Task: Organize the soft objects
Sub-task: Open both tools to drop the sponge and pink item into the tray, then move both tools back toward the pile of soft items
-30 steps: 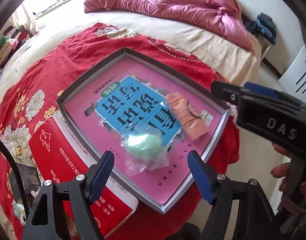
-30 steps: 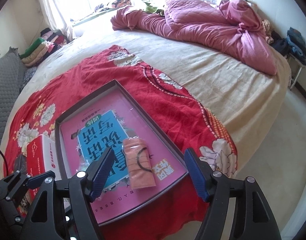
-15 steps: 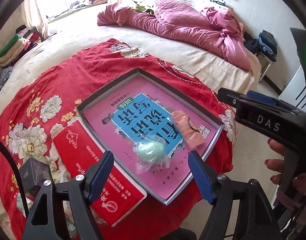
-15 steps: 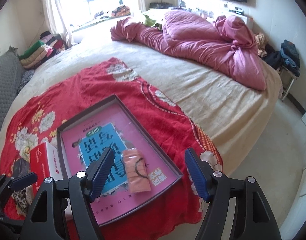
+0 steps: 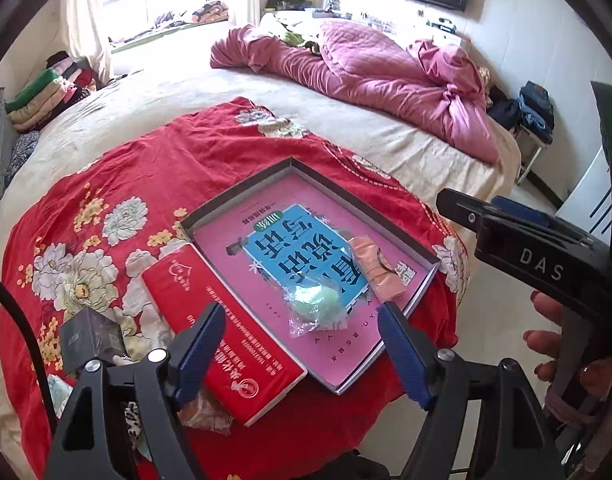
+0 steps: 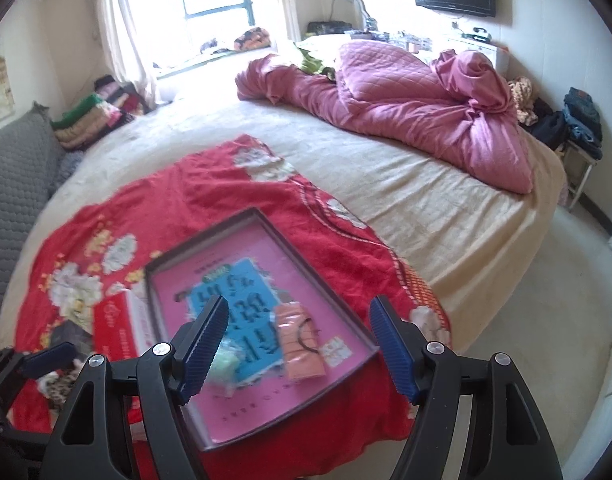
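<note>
Right now your left tongs (image 5: 302, 354) are spread wide w/ nothing between the blue pads, and they hang above the near edge of the bed. The green soft ball in its clear bag (image 5: 316, 303) lies just ahead of them at about 12 o'clock, a bit toward the right pad, apart from both pads. It rests inside the shallow grey tray (image 5: 242, 196), on the pink-and-blue book that fills the tray floor. The peach soft pack (image 5: 376, 268) lies at approx 1 o'clock from the left tongs, also in the tray, just beside the ball's bag on its right; can't tell if they touch.

Your right tongs (image 6: 298, 346) are likewise wide open and hold nothing. In the right wrist view the peach pack (image 6: 300, 346) sits between the two pads in line of sight, at 12 o'clock, lower down in the tray (image 6: 318, 276). The green ball (image 6: 226, 362) is blurred, partly behind the left pad at roughly 9 o'clock.

A red box (image 5: 222, 332) lies along the tray's left side, touching it, on the red floral cloth (image 5: 118, 168). A small dark box (image 5: 91, 336) sits at 9 o'clock from the left tongs.
</note>
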`<state>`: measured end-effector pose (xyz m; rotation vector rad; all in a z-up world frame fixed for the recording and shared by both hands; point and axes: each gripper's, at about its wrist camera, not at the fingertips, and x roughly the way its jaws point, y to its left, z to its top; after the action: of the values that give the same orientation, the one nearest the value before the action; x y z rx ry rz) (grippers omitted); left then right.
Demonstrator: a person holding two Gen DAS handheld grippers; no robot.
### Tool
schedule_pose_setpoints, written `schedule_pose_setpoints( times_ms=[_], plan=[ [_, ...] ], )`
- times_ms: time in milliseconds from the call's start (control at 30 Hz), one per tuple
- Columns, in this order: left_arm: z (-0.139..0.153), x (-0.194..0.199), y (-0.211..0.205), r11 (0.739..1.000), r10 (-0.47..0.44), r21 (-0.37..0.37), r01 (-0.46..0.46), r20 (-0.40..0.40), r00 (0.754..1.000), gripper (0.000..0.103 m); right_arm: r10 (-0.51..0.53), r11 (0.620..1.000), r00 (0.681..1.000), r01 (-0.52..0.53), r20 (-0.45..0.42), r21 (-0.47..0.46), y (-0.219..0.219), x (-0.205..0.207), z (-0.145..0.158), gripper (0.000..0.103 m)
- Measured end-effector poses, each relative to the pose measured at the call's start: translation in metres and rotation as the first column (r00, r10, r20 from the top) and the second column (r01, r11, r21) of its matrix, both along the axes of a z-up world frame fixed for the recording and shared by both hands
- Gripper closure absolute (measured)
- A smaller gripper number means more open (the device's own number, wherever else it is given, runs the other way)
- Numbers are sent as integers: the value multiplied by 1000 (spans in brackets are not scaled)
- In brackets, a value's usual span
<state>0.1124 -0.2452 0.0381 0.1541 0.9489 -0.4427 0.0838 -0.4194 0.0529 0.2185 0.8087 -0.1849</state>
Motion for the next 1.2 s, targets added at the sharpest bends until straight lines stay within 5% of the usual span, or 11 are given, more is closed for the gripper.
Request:
schedule_pose_setpoints(
  times_ms=[367, 1200],
  plan=[
    [11, -20, 41, 997, 75, -32, -74, 26, 997, 19, 18, 997, 997, -13, 70, -79, 29, -35, 20, 29],
    [25, -52, 157, 963, 263, -78, -259, 37, 964, 19, 150, 986, 982, -140, 116, -91, 109, -66, 49, 29]
  ],
)
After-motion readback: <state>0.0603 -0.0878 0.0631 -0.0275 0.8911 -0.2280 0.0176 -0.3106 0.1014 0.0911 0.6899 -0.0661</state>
